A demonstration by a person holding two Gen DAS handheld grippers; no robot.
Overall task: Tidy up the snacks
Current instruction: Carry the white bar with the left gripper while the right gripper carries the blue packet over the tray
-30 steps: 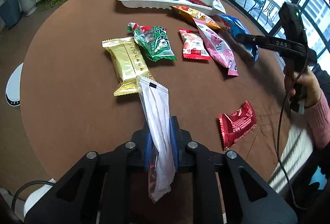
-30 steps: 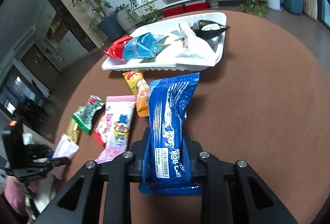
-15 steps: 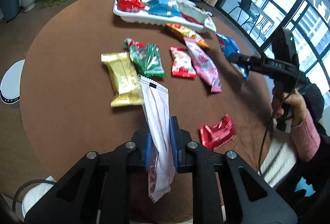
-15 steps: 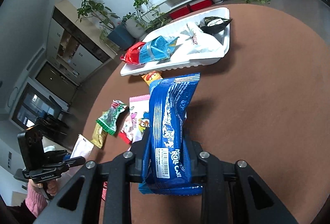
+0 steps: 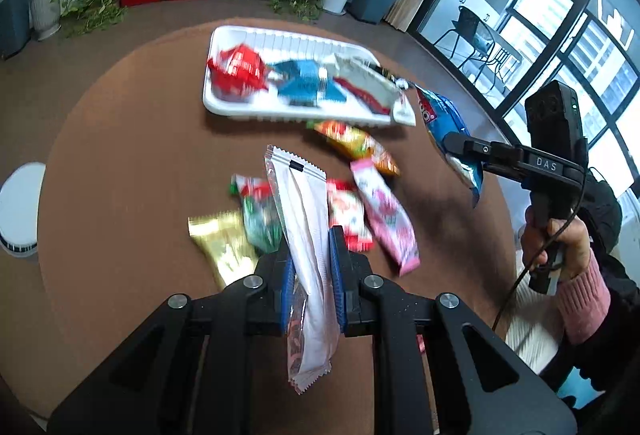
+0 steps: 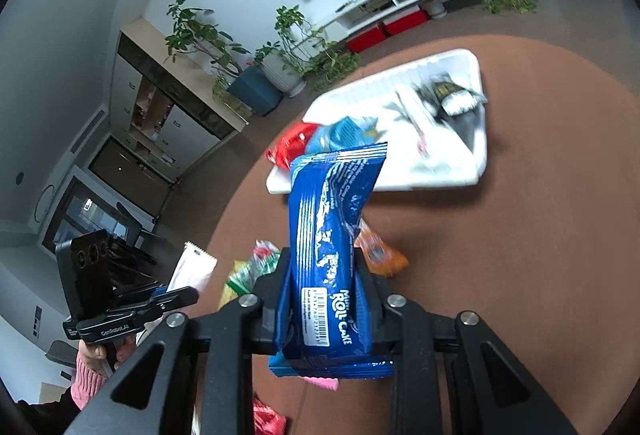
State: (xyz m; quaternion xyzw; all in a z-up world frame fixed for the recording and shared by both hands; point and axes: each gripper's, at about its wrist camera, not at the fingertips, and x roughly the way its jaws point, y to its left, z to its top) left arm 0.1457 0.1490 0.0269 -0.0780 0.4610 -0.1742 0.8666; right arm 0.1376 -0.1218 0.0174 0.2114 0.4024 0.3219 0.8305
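My left gripper [image 5: 310, 255] is shut on a white snack packet [image 5: 304, 231] and holds it up above the round brown table [image 5: 120, 163]. My right gripper [image 6: 322, 267] is shut on a blue roll-cake packet [image 6: 328, 235], also held in the air; it shows in the left wrist view [image 5: 444, 123] near the tray's right end. The white tray [image 5: 240, 107] at the table's far side holds a red packet [image 5: 236, 69], a blue packet [image 5: 306, 83] and others. The tray shows in the right wrist view [image 6: 476, 163] ahead of the blue packet.
On the table between me and the tray lie a gold packet [image 5: 224, 247], a green packet [image 5: 258, 215], a red-and-white packet [image 5: 348, 215], a pink packet [image 5: 384, 215] and an orange packet [image 5: 356, 143]. Potted plants and a low white cabinet stand beyond the table.
Both grippers have risen and moved toward the tray with their packets. The loose packets on the table have not moved.
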